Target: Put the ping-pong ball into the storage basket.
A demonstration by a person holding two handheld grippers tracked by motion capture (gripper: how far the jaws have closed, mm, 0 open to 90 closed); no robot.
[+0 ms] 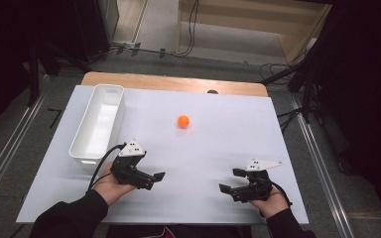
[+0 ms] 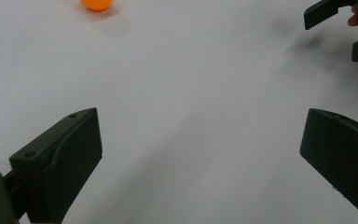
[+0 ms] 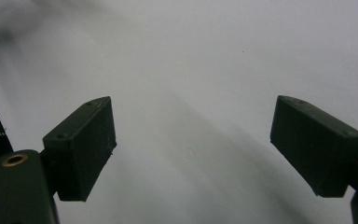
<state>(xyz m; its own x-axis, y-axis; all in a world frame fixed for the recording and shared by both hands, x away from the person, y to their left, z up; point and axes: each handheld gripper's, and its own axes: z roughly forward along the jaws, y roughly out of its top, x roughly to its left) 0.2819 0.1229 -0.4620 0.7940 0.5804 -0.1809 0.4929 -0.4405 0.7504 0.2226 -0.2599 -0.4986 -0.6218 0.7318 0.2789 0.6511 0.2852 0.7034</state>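
Note:
An orange ball (image 1: 183,121) lies alone on the white board (image 1: 213,144), a little beyond the middle. My left gripper (image 1: 155,180) rests low near the front left, held in a hand, its jaws wide open and pointing right with nothing between them. In the left gripper view the ball (image 2: 96,3) sits at the top edge, far ahead of the open left gripper (image 2: 200,140). My right gripper (image 1: 231,180) sits at the front right, jaws open and pointing left. The right gripper view has bare board between the jaws of the right gripper (image 3: 193,135).
A long, empty white bin (image 1: 101,124) stands along the board's left side, just beyond my left hand. The board lies on a wooden table (image 1: 173,82). In the left gripper view, the right gripper (image 2: 342,30) is at the top right. Cables and dark stands surround the table.

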